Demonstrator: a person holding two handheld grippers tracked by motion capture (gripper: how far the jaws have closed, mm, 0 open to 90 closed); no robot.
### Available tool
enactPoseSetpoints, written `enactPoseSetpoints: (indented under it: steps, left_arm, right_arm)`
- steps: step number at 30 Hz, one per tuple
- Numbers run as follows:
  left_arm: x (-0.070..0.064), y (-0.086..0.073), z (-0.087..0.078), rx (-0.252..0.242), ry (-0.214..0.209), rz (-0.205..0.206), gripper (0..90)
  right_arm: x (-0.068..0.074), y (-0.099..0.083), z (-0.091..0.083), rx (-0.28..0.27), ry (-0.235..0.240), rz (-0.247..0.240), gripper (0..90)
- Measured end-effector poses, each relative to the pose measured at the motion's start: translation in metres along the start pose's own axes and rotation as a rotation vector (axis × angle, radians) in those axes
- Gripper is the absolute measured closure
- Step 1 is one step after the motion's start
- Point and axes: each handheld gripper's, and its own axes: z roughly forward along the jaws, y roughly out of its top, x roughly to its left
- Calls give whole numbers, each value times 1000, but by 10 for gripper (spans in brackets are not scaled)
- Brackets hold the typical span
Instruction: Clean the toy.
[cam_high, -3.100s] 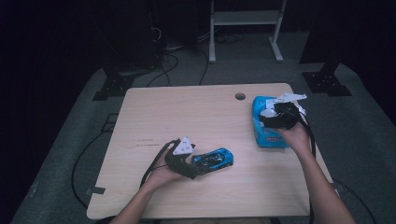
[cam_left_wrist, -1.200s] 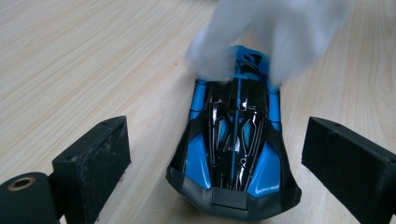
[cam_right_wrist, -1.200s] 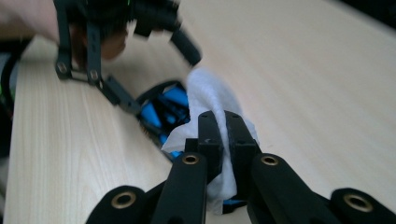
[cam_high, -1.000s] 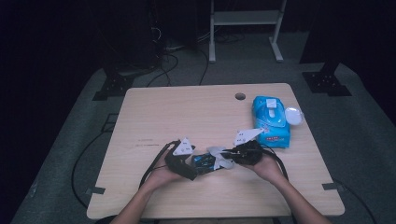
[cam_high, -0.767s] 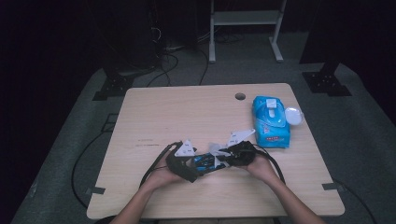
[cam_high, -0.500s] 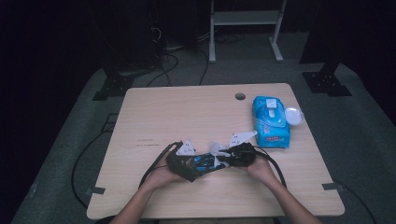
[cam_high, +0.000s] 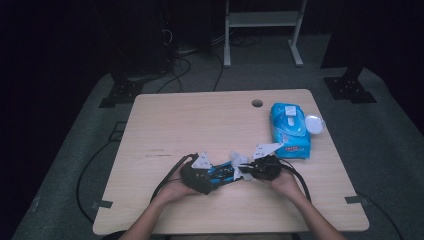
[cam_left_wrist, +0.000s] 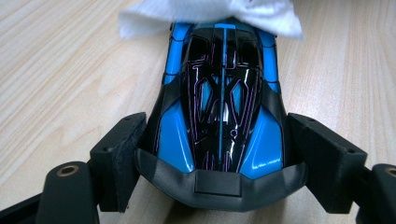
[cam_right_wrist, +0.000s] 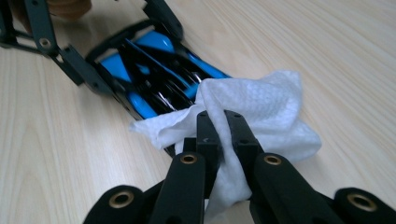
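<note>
The left gripper (cam_left_wrist: 219, 186) clamps a blue and black toy car (cam_left_wrist: 219, 107) by its sides, one jaw pad pressed to each flank near the end closest to that gripper's camera, so the car lies on the wooden tabletop (cam_left_wrist: 60, 70) pointing straight away from the gripper. At the car's far end, just beyond the jaws' reach, a crumpled white wipe (cam_left_wrist: 210, 14) rests over the bodywork. The right gripper (cam_right_wrist: 217, 128) is clenched on that same white wipe (cam_right_wrist: 252, 116), its two jaws closed together with the cloth pinched between them and bunching out to the gripper's right and ahead. Directly ahead of the right gripper, the wipe touches the toy car (cam_right_wrist: 154, 70), and past the car the left gripper's black jaws frame it on both sides. In the high view the two grippers meet tip to tip near the person's edge of the tabletop (cam_high: 200, 125), the left gripper (cam_high: 212, 175) and right gripper (cam_high: 245, 172) with the car between them. Farther off, beyond the right gripper, a blue pack of wet wipes (cam_high: 289, 131) lies with its white lid (cam_high: 314, 123) flipped open beside it.
</note>
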Motion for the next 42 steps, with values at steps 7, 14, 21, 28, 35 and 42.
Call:
enactPoseSetpoints:
  steps: [7,14,21,28,35,42]
  left_arm:
    - [-1,0,1,-2,9,2,220]
    - [0,0,1,0,0,6,224]
    - [1,0,0,0,-6,7,227]
    - [2,0,-1,6,-12,7,227]
    - [2,-1,-1,3,-20,1,230]
    - [3,-1,-1,2,-20,1,229]
  right_arm:
    - [2,-2,-4,-12,54,50,854]
    - [10,8,2,10,33,-65,577]
    - [2,6,11,-35,17,-27,597]
    - [-12,-2,6,-53,35,66,795]
    - [-3,-2,-1,1,3,37,824]
    - [19,12,-5,-24,135,-33,744]
